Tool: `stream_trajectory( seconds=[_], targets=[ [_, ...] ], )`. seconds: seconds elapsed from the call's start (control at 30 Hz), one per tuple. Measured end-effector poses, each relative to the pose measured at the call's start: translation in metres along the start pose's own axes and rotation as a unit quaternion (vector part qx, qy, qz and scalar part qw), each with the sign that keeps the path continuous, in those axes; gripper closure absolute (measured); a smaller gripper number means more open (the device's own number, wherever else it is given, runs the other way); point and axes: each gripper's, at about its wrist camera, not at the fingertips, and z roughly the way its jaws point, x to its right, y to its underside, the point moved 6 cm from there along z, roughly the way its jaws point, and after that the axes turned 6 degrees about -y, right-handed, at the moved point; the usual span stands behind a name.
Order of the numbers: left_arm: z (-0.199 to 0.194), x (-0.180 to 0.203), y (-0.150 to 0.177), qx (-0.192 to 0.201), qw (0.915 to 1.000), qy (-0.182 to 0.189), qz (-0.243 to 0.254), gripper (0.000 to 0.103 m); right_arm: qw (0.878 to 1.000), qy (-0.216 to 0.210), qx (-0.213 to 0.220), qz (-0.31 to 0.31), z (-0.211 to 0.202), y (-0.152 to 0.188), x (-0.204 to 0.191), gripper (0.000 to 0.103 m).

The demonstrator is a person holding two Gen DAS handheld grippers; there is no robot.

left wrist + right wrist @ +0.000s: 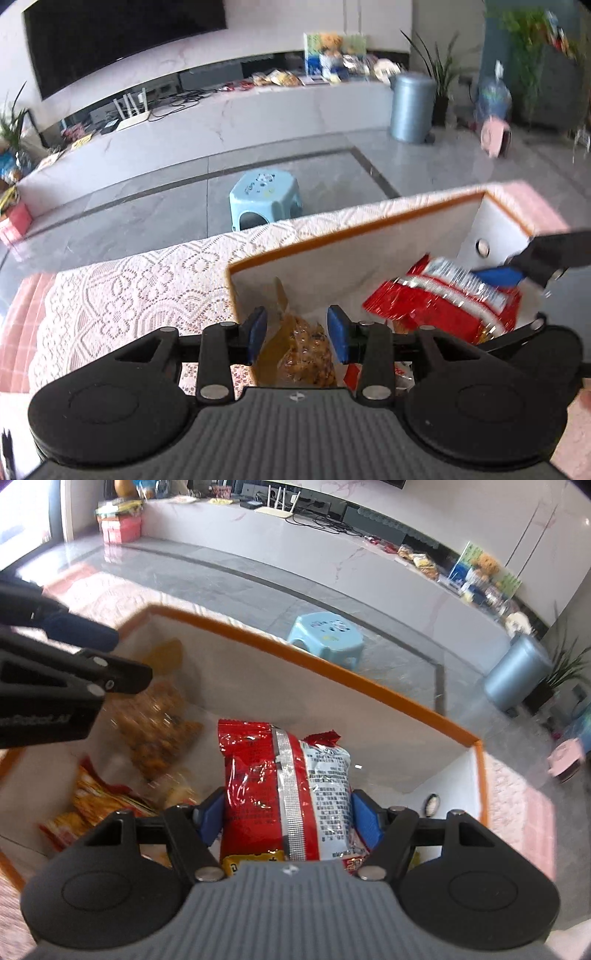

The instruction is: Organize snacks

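Right gripper (286,818) is over the orange-rimmed box (369,685) with its fingers clamped on the red snack pack (280,786), one pad on each side edge, pack hanging down into the box's right half; left gripper (297,336) sits above the box's left end, fingers apart and pressing on nothing, with the amber bag of fried snacks (306,354) loose under the gap.

My read: the step is dropping the red pack inside. To do it well: lower until the pack's bottom edge meets the box floor before releasing, otherwise it may tip against the far wall; keep it right of the amber bag so the two do not stack; lift the left gripper clear of the rim to avoid a clash, since both tools crowd the same opening.

Box contents: amber bag against the left inner wall; an orange-yellow packet (98,805) at the near-left corner, partly blurred; red pack not yet resting, as far as I can tell; right-end wall carries a round metal fitting (482,246). Box stands on a lace-covered worktop (147,280).
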Motion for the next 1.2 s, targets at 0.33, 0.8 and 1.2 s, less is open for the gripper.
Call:
stream_trajectory(
  seconds=[0.33,0.8,1.2],
  targets=[
    [-0.012,-0.027,0.005,0.011,0.9986,0.013,-0.050,0.058,0.998,-0.043,-0.014,0.036,0.021,-0.024,-0.023,0.034],
    [-0.003,-0.034,0.023,-0.004,0.9966,0.031,-0.076,0.058,0.986,-0.058,-0.094,0.128,0.079,-0.030,-0.026,0.033],
    [-0.036,-0.021,0.030,0.006,0.9969,0.040,-0.067,0.035,0.992,-0.045,-0.043,0.111,0.017,-0.028,-0.021,0.012]
  ],
)
